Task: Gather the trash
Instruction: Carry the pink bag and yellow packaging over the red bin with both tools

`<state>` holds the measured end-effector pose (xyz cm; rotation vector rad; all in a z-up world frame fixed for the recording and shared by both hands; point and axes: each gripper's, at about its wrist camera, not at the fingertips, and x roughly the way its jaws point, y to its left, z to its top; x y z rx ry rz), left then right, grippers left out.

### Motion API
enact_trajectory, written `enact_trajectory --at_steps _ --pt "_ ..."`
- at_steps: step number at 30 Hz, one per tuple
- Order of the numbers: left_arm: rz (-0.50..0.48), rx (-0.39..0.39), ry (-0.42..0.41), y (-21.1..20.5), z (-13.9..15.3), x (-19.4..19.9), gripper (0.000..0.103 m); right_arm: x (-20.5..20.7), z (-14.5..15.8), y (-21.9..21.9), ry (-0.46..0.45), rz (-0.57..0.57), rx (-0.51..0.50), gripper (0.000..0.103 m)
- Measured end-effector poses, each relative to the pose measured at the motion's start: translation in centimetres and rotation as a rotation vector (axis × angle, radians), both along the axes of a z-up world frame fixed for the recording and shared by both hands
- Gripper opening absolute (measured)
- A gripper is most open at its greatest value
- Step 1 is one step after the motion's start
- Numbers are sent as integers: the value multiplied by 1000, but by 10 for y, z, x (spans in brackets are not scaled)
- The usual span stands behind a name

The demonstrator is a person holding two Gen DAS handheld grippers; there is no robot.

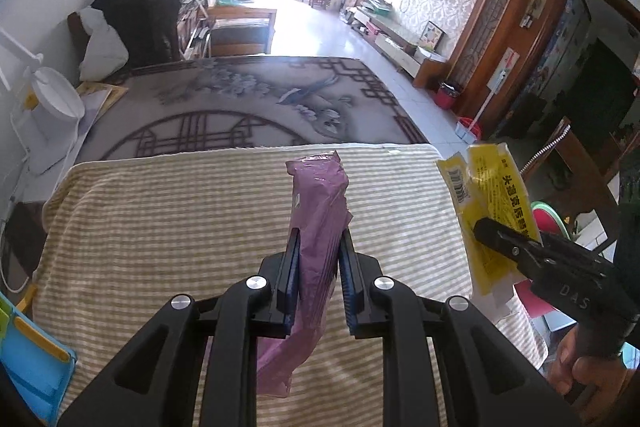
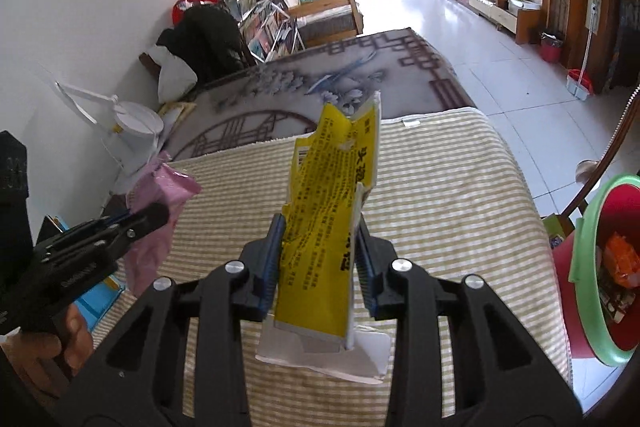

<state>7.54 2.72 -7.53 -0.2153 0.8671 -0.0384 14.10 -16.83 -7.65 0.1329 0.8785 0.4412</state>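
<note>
Pinched between my left gripper's point(image 1: 318, 259) fingers, low in the frame's centre, a pink wrapper point(image 1: 316, 211) stands up and droops below them. My right gripper point(image 2: 320, 247) likewise has its fingers pressed onto a yellow packet point(image 2: 332, 203) with a white flap hanging under it. Both hang above the striped cloth point(image 2: 440, 195) on the table. At the right edge of the right view sits a red bin point(image 2: 600, 267) with a green rim, already holding scraps. I judge I should swing right, centre each piece over the mouth, then let go.
</note>
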Motion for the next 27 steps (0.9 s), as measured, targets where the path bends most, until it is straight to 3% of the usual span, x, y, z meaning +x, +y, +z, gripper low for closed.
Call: enact_trajectory --at_steps 21,27 --pt "-27 15 6 -16 1 -7 16 -27 16 -23 -58 -35 -5 33" --pt "-86 26 38 -41 -8 6 16 -37 15 -46 -52 -85 2 33"
